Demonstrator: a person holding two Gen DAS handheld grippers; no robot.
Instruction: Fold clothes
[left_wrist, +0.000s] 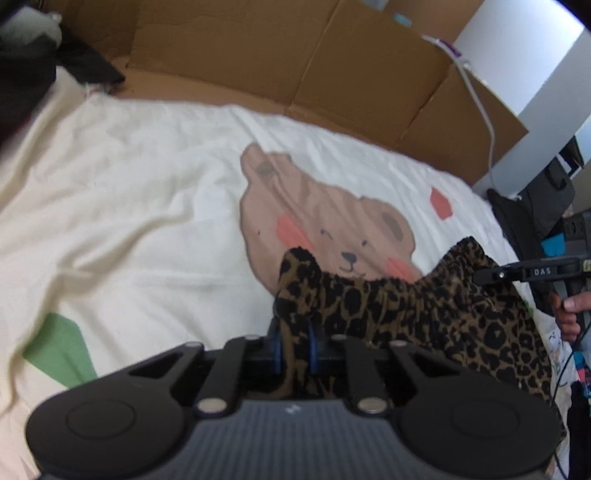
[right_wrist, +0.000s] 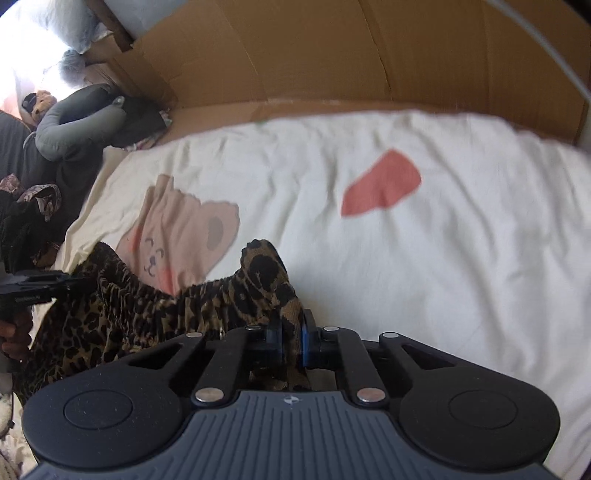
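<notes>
Both tools have hold of the same leopard-print garment (left_wrist: 424, 314), one at each end of its gathered elastic edge. The left gripper (left_wrist: 295, 350) has its blue-padded fingers (left_wrist: 276, 345) pinched tight on one bunched corner of the cloth, and the fabric pokes up in a little peak just past the tips. The right gripper (right_wrist: 291, 343) is clamped the same way on the other corner, which also stands up in a knob above its fingers (right_wrist: 303, 343). Between the two holds the ruffled edge sags in a shallow curve, and the rest of the garment hangs down toward the person.

The garment sits in front of the bear printed on the cream bedsheet (left_wrist: 129, 184); the bear (left_wrist: 325, 221) smiles out just beyond the sagging edge, and the cloth covers its chin. A red patch (right_wrist: 380, 184) on the sheet lies to the right of the bear, a green patch (left_wrist: 55, 350) well to its left. Flattened cardboard (left_wrist: 295, 62) stands behind the bear along the far side of the bed. A heap of dark clothes (right_wrist: 66, 129) lies off to the bear's left.
</notes>
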